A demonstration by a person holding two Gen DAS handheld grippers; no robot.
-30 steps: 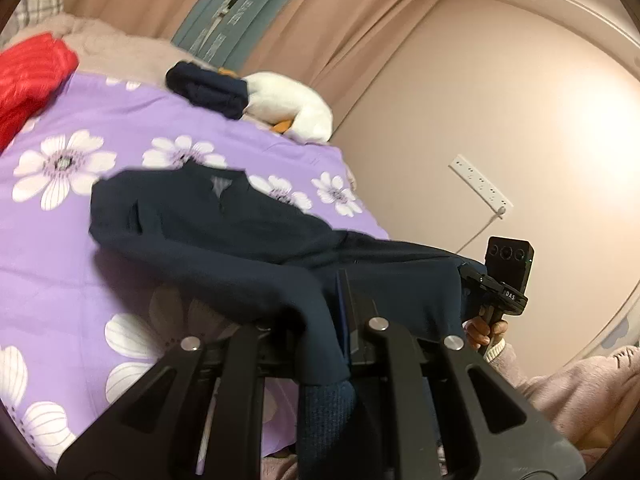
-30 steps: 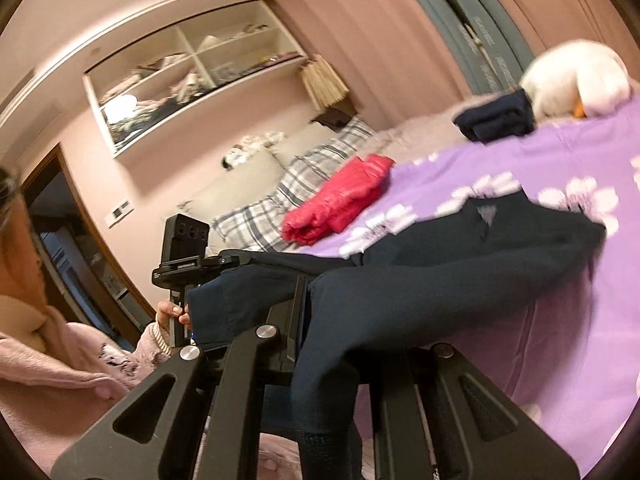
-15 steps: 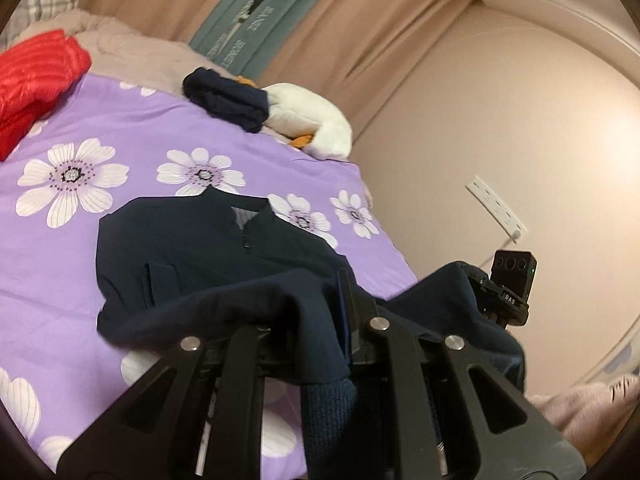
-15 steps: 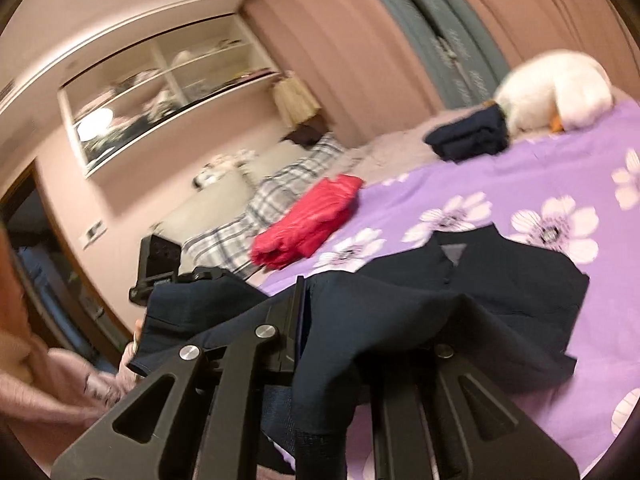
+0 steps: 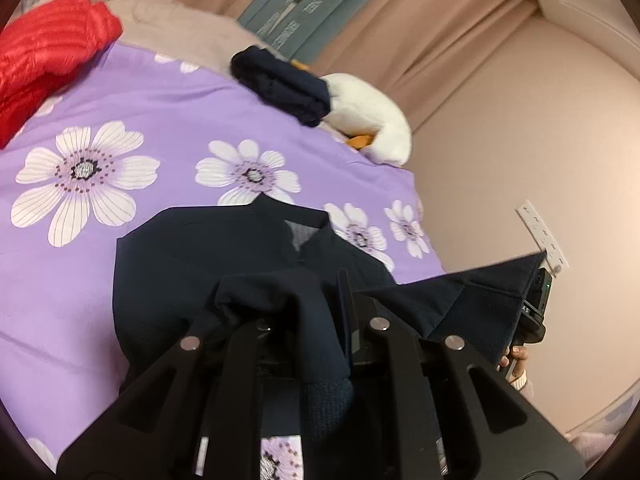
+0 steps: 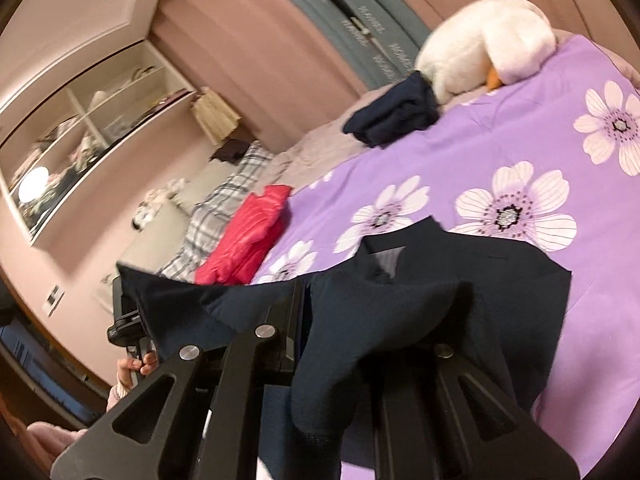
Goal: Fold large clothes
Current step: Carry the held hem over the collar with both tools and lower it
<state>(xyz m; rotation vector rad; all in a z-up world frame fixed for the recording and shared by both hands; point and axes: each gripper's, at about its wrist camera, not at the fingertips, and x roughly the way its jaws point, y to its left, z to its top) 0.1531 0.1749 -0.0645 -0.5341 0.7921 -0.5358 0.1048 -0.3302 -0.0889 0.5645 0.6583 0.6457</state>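
A large navy garment (image 5: pixel 168 280) lies collar up on the purple flowered bedspread (image 5: pixel 120 96). Its collar shows in both views (image 6: pixel 384 256). My left gripper (image 5: pixel 320 320) is shut on the garment's lower hem, and fabric drapes over the fingers. My right gripper (image 6: pixel 332 320) is shut on the other hem corner of the same garment (image 6: pixel 500 280). Both hold the hem lifted above the bed, over the garment's body. The right gripper's body shows at the right edge of the left wrist view (image 5: pixel 534 308), the left one's at the left edge of the right wrist view (image 6: pixel 124 320).
A red puffer jacket (image 5: pixel 44 64) lies far left on the bed. A folded navy item (image 5: pixel 280 84) rests against a white plush duck (image 5: pixel 368 120) at the head. Plaid pillows (image 6: pixel 224 208), curtains, a wall shelf (image 6: pixel 80 128) and a power strip (image 5: pixel 540 236) surround the bed.
Both grippers have carried the hem forward and up over the garment toward its collar. The garment's visible flat part has shortened.
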